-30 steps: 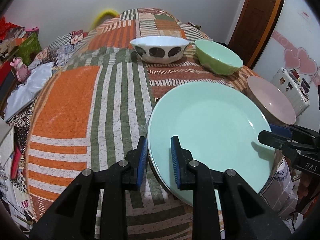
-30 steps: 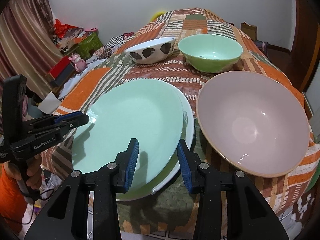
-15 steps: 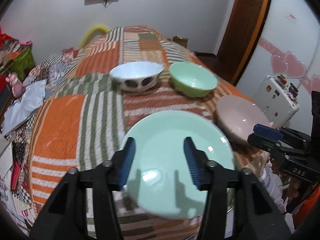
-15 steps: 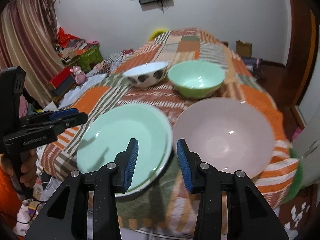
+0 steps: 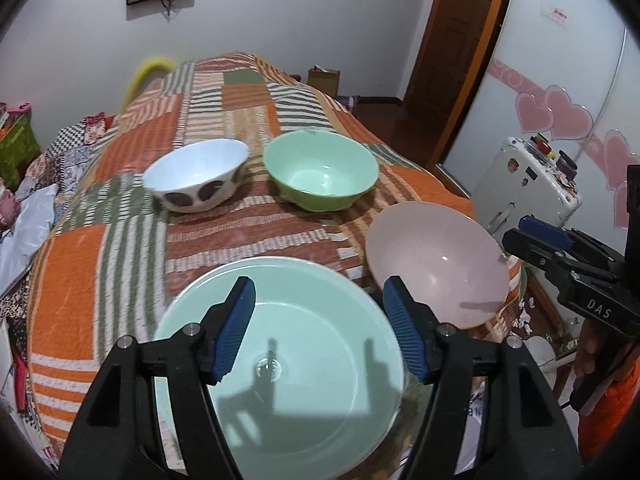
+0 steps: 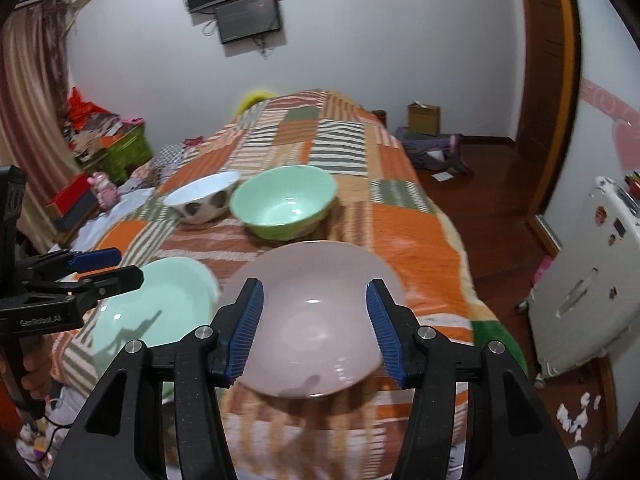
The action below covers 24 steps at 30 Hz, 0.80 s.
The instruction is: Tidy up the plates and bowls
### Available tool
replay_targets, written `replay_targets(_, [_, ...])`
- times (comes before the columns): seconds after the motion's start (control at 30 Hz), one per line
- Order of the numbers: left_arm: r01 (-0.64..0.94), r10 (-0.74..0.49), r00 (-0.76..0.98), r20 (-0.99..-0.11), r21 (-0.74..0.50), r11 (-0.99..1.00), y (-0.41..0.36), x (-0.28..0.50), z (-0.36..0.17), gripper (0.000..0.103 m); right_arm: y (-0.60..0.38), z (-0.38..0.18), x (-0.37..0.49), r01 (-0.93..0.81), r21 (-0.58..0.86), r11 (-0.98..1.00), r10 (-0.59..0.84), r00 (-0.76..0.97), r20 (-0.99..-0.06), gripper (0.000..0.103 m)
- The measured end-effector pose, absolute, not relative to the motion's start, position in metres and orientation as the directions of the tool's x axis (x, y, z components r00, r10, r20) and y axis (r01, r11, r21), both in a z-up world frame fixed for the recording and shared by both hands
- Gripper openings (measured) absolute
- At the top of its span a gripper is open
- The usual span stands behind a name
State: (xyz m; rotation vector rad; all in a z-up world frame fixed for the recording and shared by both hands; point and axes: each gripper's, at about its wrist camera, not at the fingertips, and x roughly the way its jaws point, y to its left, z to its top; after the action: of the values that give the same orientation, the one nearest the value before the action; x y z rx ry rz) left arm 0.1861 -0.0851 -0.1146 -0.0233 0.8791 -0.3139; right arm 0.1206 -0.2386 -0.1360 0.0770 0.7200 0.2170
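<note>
Pink plate [image 6: 316,320] just below right gripper [image 6: 315,328], jaws opening, holding nothing. Green plate [image 5: 280,364] under left gripper [image 5: 319,330], jaws opening, empty too.

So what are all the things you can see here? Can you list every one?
mint green plate: 1, pale green, near edge of the bed
pink bowl: 1, pale pink, right of the plate
green bowl: 1, green, farther back
spotted bowl: 1, white with dark spots, left of the green bowl
quilt: 1, orange, green and white patches, under all the dishes
screen: 1, dark, on the wall
door: 1, brown wood, right side
cardboard box: 1, brown, on the floor
left claw: 1, black with blue pads, jaws opening above the plate, holding nothing
right claw: 1, black with blue pads, jaws opening above the pink bowl, holding nothing
</note>
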Motion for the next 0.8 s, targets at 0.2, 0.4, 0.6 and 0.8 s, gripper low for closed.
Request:
replay_targets(0.2, [0.301,-0.292,0.553,-0.781,-0.14,0.943,-0.112,0.202,-0.129,0.066,-0.257,-0.151,0.13,-0.133,0.167,0.977,0.212,0.704,-0.678,0.05])
replay_targets(0.4, [0.336,-0.303,0.513,-0.803,-0.137,0.932,-0.133,0.217,-0.148,0.065,-0.264,-0.17,0.136,-0.121,0.187,0.975,0.219,0.67,-0.71,0.05])
replay_targets(0.6, [0.345,-0.319,0.468,-0.824,-0.162,0.925,-0.145,0.233,-0.166,0.049,-0.271,-0.183,0.141,-0.107,0.245,0.964,0.254,0.648,-0.718,0.05])
replay_targets(0.8, [0.37,-0.344,0.434,-0.832,-0.183,0.911,-0.155,0.243,-0.176,0.033,-0.274,-0.189,0.141,-0.102,0.29,0.951,0.285,0.644,-0.71,0.05])
